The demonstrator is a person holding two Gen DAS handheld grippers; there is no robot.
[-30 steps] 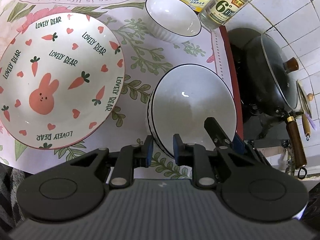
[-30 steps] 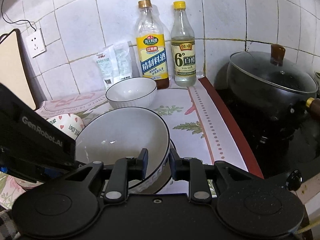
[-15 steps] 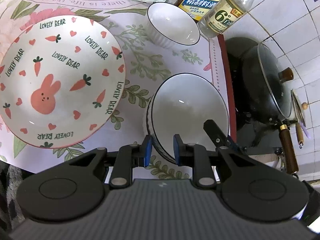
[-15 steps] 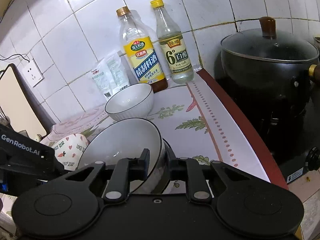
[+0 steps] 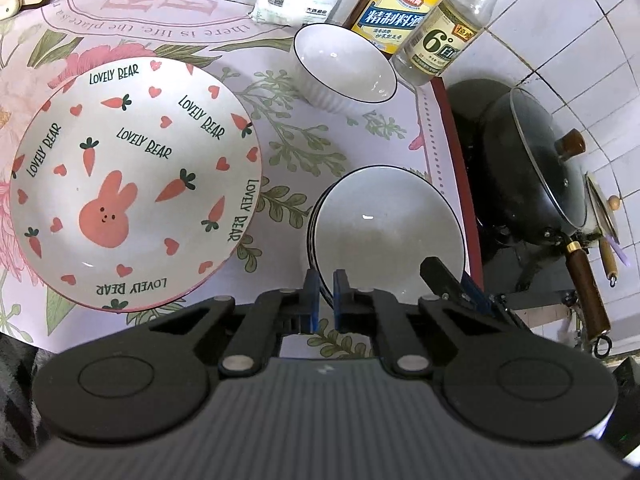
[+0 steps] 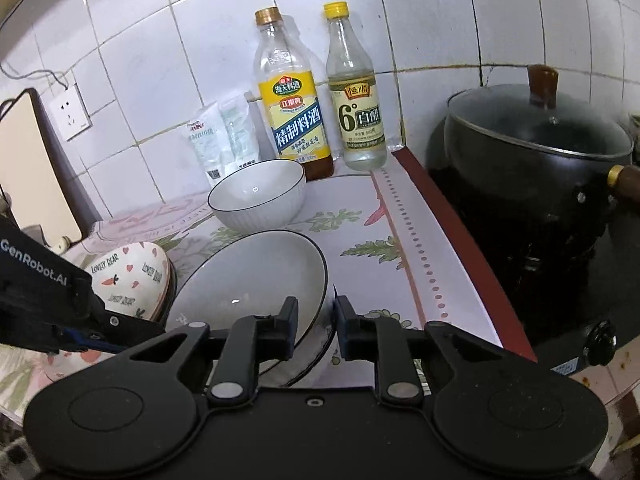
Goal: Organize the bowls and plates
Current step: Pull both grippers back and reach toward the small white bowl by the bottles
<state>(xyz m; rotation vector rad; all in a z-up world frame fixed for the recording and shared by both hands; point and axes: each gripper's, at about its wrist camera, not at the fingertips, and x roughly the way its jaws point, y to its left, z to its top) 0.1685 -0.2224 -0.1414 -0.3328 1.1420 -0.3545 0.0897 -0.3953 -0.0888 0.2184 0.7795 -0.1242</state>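
A stack of white plates with dark rims [image 5: 388,220] sits near the counter's right edge. My left gripper [image 5: 326,300] is closing on the near rim of the top plate, and its blue pads pinch it. My right gripper [image 6: 318,316] straddles the same plate's [image 6: 248,280] other rim, one finger inside and one outside; its jaws are opening slightly but still grip. The top plate rides tilted above the lower ones. A bunny-and-carrot plate [image 5: 132,184] lies to the left. A small white ribbed bowl [image 5: 344,68] stands behind, near the bottles.
Two bottles [image 6: 294,120] [image 6: 356,112] and a white packet [image 6: 224,136] line the tiled wall. A black lidded pot [image 6: 536,168] sits on the stove past the counter's red edge. A cutting board [image 6: 32,168] leans at far left by a wall socket.
My left jaws have narrowed from a wide gap to a tight pinch on the plate rim. The right view tilted briefly and came back. The plates and bowl stay where they were.
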